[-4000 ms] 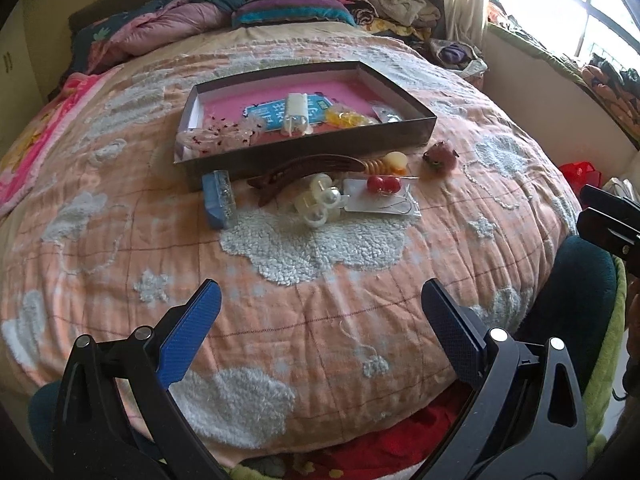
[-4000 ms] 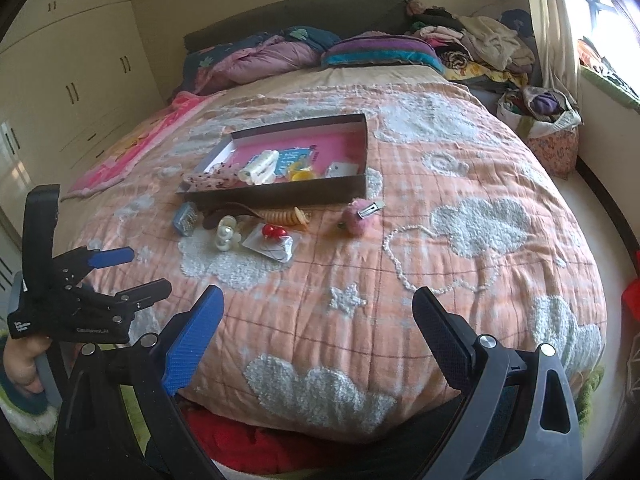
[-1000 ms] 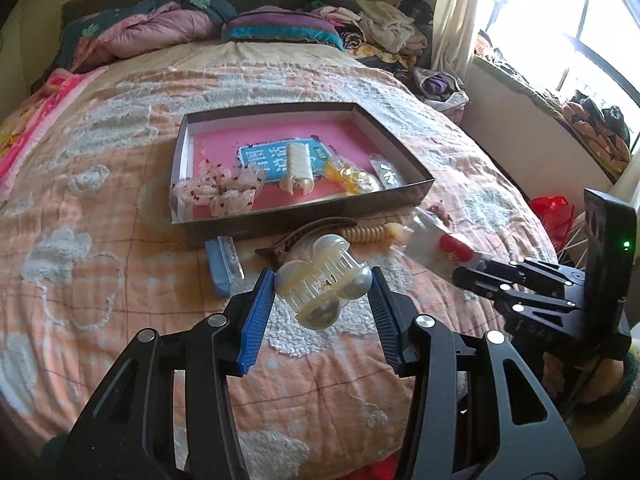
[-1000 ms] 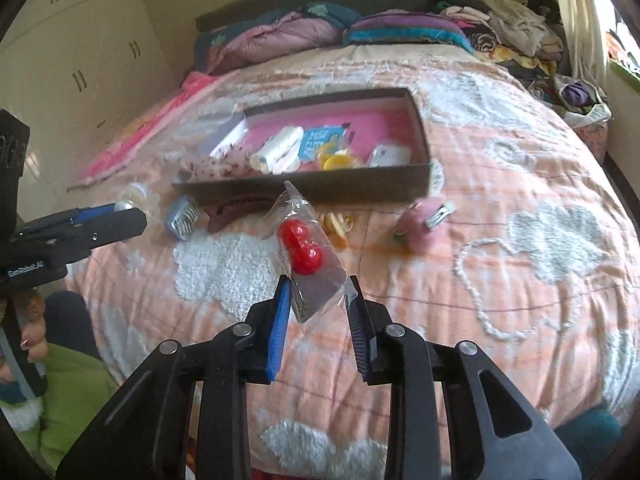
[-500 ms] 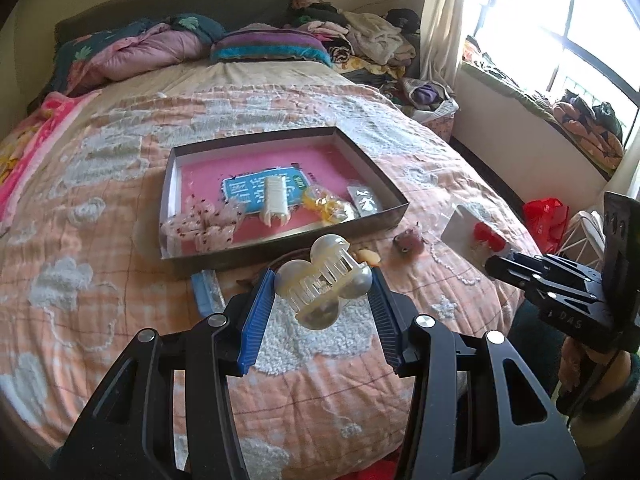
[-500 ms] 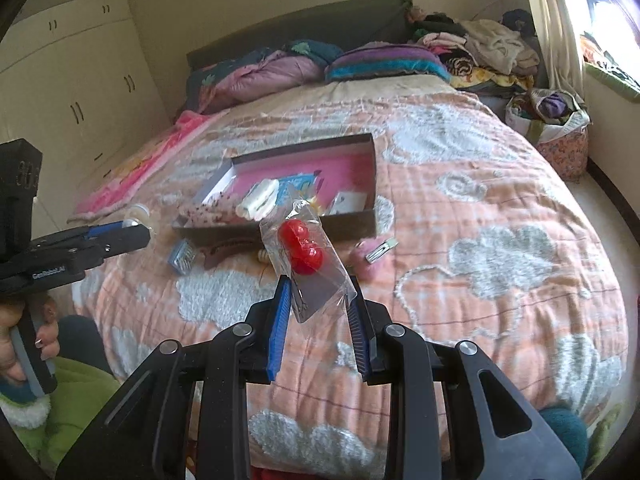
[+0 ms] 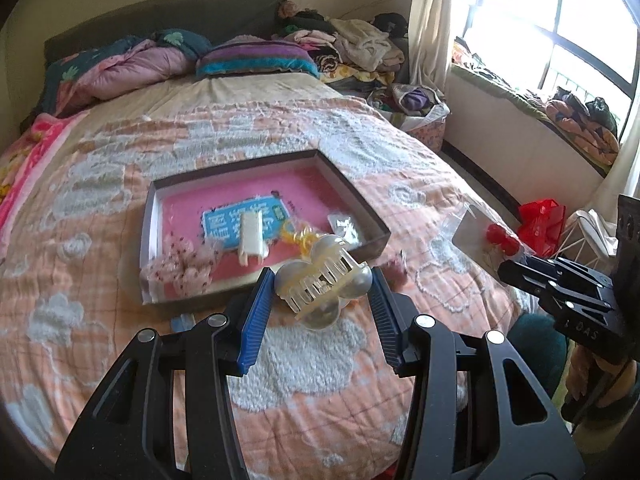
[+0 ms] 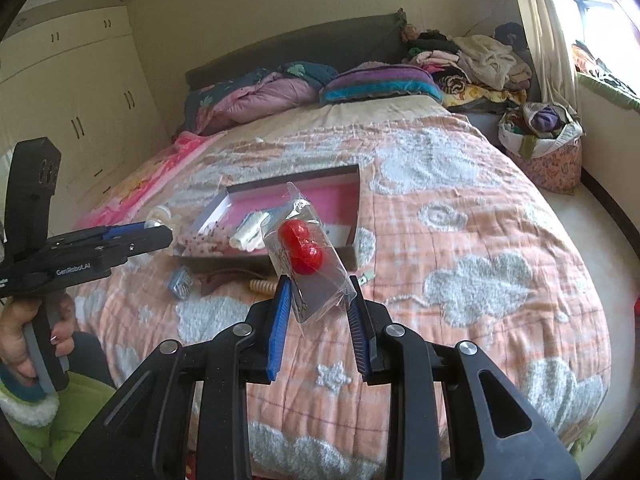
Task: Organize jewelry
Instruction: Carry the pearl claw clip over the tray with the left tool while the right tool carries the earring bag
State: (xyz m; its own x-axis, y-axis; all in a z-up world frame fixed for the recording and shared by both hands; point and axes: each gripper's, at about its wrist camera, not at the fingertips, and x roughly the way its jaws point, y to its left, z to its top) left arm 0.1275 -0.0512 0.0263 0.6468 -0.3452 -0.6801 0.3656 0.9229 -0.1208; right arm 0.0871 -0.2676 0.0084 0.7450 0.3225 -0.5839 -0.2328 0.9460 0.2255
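Now that both grippers have risen off the bed (image 7: 100, 208), the left gripper (image 7: 322, 300) jaws clamp the clip (image 7: 326, 280), the right gripper (image 8: 318, 306) jaws pinch the bag (image 8: 308, 264); the box (image 7: 372, 220) comes next.

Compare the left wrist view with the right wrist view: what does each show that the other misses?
Only the left wrist view shows the window, the red bag on the floor, and the yellow item in the box.

Only the right wrist view shows the wardrobe, the hand on the left gripper's handle, and the blue clip and spiral tie lying in front of the box.

Both show the box, the left gripper shut on the claw clip, and the right gripper shut on the packet of red beads.
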